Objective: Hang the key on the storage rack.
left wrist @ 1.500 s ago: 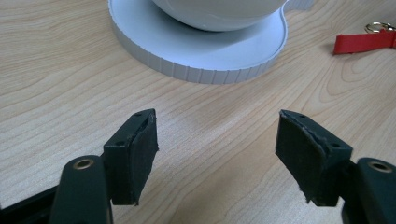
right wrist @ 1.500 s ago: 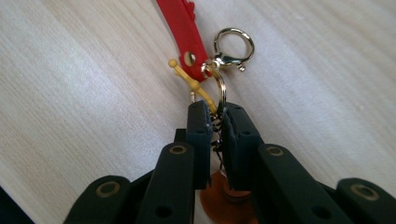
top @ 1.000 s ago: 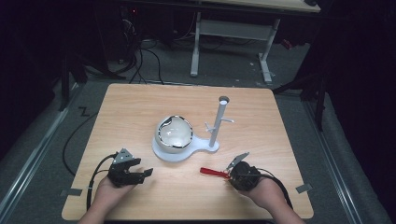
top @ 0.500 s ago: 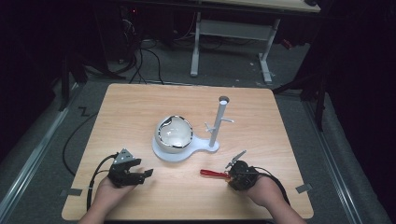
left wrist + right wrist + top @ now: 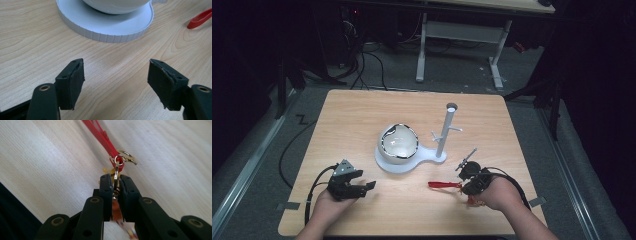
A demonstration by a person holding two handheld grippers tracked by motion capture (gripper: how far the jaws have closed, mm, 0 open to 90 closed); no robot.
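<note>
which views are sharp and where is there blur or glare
High view: table lit, surroundings dark, glare on the bowl. Left gripper view: crisp wood grain and white base. Right gripper view: red strap sharp, table washed out, orange piece between the jaws blurred.

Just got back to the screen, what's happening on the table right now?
A person works with two handheld grippers. The right gripper has its fingers shut on the metal ring of a keychain with a red strap, which trails toward the table's middle. The left gripper rests open near the white stand, holding nothing. A white bowl-like piece sits on the stand's round base.
</note>
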